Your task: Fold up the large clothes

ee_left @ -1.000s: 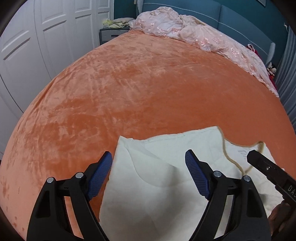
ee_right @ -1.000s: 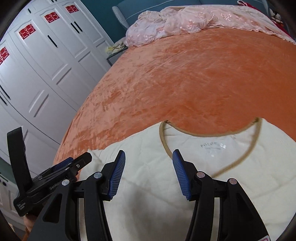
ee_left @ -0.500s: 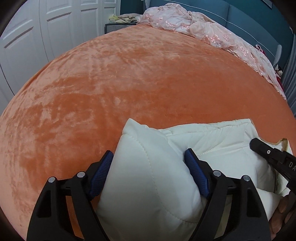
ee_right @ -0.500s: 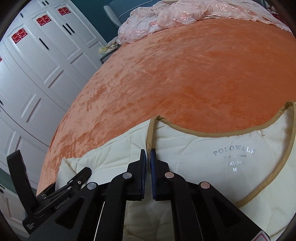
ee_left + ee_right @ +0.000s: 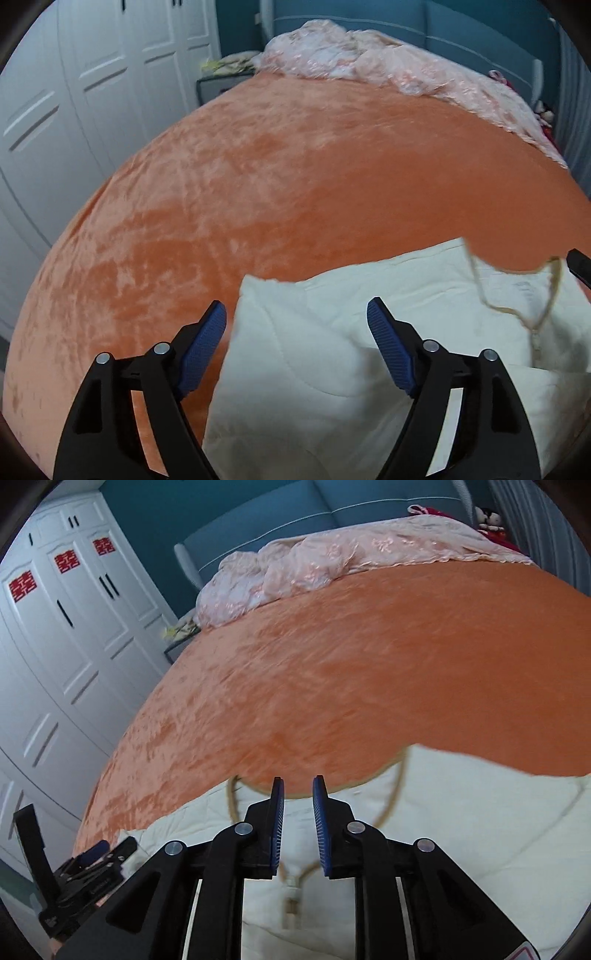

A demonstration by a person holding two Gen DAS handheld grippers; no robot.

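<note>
You had one cream quilted garment lying at the near edge of the bed, on the orange velvet bedspread, whose crushed pile caught the light in pale streaks. The garment was soft and padded, stitched in curved quilting lines, and its neckline was bound in tan trim that ran down to a zipper at the front. In the left wrist view a puffed corner of it sat between your left gripper fingers, but the two blue ribbed pads stood wide apart and neither one pressed the cloth. Your right gripper hovered over the collar with its two pads parted by a narrow gap, and nothing was pinched between them; the collar opening showed through that gap.

At the far end of the bed one crumpled pink embroidered cover lay bunched against the teal padded headboard. To the left stood a white panelled wardrobe; three red paper cut-outs were stuck on its upper doors. A small bedside table sat between wardrobe and bed, with some pale yellowish things on top that were too blurred to name.
</note>
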